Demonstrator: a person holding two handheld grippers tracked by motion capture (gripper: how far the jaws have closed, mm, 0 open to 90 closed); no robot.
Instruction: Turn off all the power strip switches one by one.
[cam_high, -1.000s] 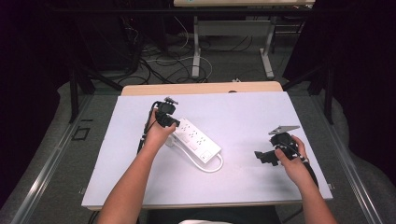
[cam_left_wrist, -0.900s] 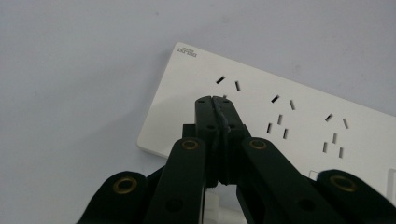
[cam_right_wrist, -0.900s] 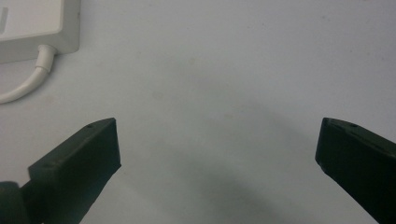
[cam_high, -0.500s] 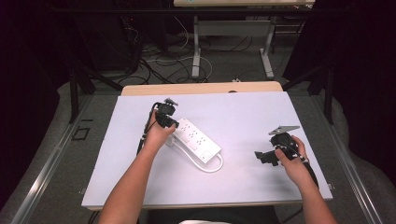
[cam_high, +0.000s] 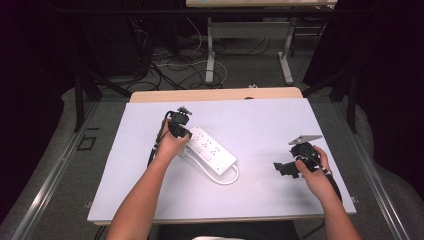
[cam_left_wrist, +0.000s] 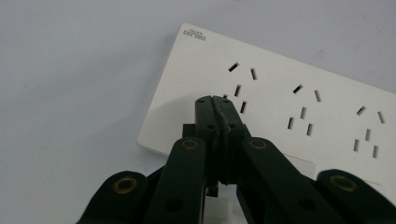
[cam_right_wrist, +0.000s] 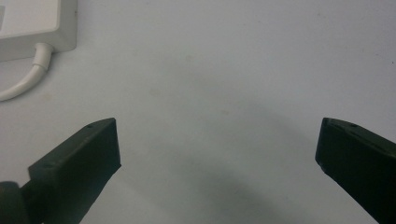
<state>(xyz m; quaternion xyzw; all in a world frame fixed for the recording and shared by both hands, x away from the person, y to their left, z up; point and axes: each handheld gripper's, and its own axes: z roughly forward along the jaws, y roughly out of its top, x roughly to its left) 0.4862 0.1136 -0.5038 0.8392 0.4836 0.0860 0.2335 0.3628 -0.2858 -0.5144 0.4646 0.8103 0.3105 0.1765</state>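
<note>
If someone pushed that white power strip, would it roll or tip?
Probably neither: the power strip is a flat, long block lying on the table, so it should slide. Its smooth plastic top looks slippery. The white cord curls loosely, so it likely drags floppily behind.

Pale lavender-grey flat tabletop (cam_high: 270, 125), wooden strip along far edge. On it: long white plastic power strip (cam_high: 212, 153), lying diagonally; white cable (cam_high: 227, 179) looped at near end.

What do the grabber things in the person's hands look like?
Both grippers are black. The left gripper has two jointed bars with brass-coloured rivets, and a dark cable trails from it. The right gripper has two flat, blocky jaws and a grey three-cornered plate on top. The forearms are bare, with no sleeves showing.
</note>
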